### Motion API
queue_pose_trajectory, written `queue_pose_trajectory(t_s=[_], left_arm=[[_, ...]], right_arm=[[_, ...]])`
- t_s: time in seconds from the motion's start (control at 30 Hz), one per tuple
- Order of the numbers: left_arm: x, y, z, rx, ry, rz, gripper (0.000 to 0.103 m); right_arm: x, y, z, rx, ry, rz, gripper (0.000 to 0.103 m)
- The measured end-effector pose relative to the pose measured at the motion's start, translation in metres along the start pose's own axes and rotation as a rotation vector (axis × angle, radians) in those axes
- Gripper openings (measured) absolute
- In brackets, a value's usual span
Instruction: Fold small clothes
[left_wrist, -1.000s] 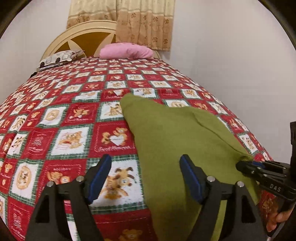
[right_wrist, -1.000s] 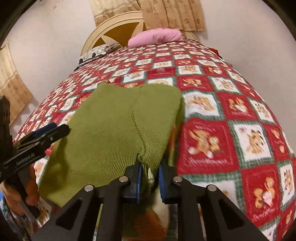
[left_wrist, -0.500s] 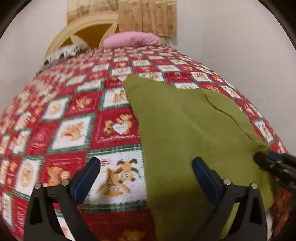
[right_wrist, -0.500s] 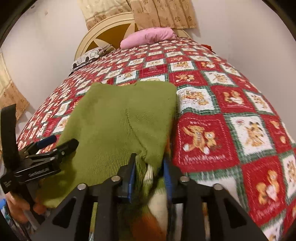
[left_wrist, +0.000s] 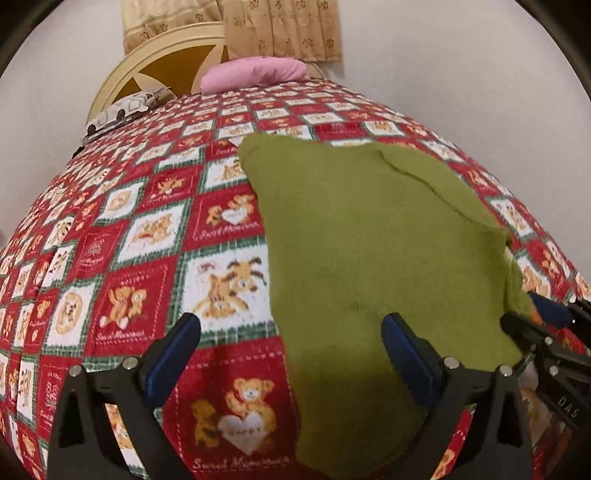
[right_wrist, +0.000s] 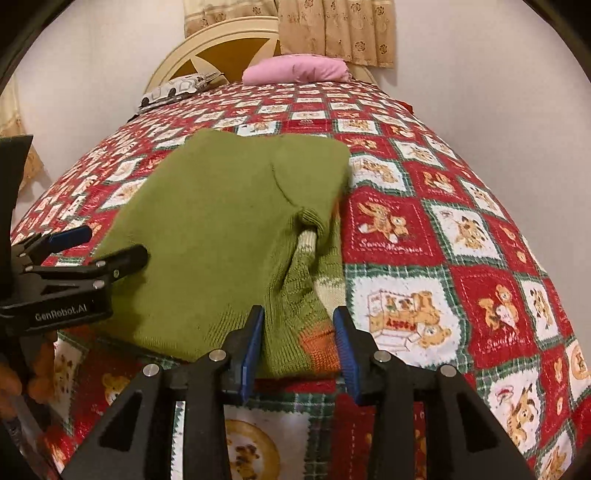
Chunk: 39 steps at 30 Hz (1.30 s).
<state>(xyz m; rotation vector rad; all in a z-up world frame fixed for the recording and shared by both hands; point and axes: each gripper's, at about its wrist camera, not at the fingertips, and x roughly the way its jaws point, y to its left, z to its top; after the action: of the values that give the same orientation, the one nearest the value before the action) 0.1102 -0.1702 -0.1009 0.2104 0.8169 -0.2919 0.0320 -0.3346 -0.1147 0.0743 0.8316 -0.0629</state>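
A green knitted sweater (left_wrist: 369, 240) lies folded flat on the bed, its left edge running between my left gripper's (left_wrist: 290, 325) fingers. That gripper is wide open just above the near hem, touching nothing. In the right wrist view the sweater (right_wrist: 221, 221) shows a turned-up corner with cream and orange knit. This corner lies between the fingers of my right gripper (right_wrist: 299, 314), whose jaws are opening and do not press on it. The left gripper (right_wrist: 109, 243) shows at the sweater's left side, the right gripper (left_wrist: 532, 315) at its right corner.
A red, white and green teddy-bear quilt (left_wrist: 129, 240) covers the whole bed. A pink pillow (left_wrist: 255, 74) and a patterned pillow (left_wrist: 125, 110) lie at the far end by the cream headboard (right_wrist: 221, 40). A white wall runs along the bed's right side.
The right gripper let go of the sweater's corner and drew back toward the near hem. The left gripper's jaws widened and it moved closer over the sweater's left edge.
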Motion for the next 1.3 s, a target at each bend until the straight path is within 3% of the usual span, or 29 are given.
queue_pose_trajectory(t_s=[0.13,0.23,0.4,0.53,0.7,0.77,0.83,0.9,1.03,1.13,1.2,1.3], left_arm=[[0.003,-0.003,-0.006,0.024,0.001,0.013,0.102],[-0.006,0.003,-0.010,0.012,0.004,-0.035,0.102],[-0.022,0.029,-0.012,-0.014,-0.018,-0.108,0.101],[-0.022,0.047,0.013,-0.059,-0.066,-0.091,0.101],[0.001,0.055,0.049,-0.119,-0.097,-0.088,0.101],[0.018,0.053,0.059,-0.133,-0.078,-0.084,0.101],[0.037,0.050,0.064,-0.144,-0.037,-0.075,0.100],[0.056,0.051,0.064,-0.183,0.009,-0.118,0.101],[0.070,0.061,0.062,-0.250,0.036,-0.203,0.103],[0.064,0.075,0.064,-0.314,0.020,-0.299,0.103],[0.063,0.081,0.067,-0.361,0.002,-0.334,0.103],[0.081,0.076,0.070,-0.365,0.045,-0.353,0.103]], right_arm=[[0.000,-0.015,-0.010,0.084,0.018,0.051,0.042],[-0.008,-0.029,-0.017,0.186,0.017,0.120,0.043],[-0.036,-0.029,-0.020,0.144,0.012,0.112,0.043],[-0.047,-0.036,0.015,0.120,-0.062,0.065,0.043],[-0.015,-0.045,0.076,0.129,-0.091,0.083,0.043],[0.011,-0.042,0.094,0.122,-0.061,0.112,0.035],[0.043,-0.037,0.107,0.088,-0.007,0.093,0.034],[0.077,-0.037,0.109,0.083,0.063,0.087,0.034],[0.090,-0.057,0.111,0.185,0.060,0.157,0.044],[0.074,-0.080,0.111,0.257,-0.016,0.192,0.047],[0.070,-0.094,0.109,0.325,-0.040,0.267,0.060],[0.091,-0.097,0.110,0.351,0.025,0.335,0.064]])
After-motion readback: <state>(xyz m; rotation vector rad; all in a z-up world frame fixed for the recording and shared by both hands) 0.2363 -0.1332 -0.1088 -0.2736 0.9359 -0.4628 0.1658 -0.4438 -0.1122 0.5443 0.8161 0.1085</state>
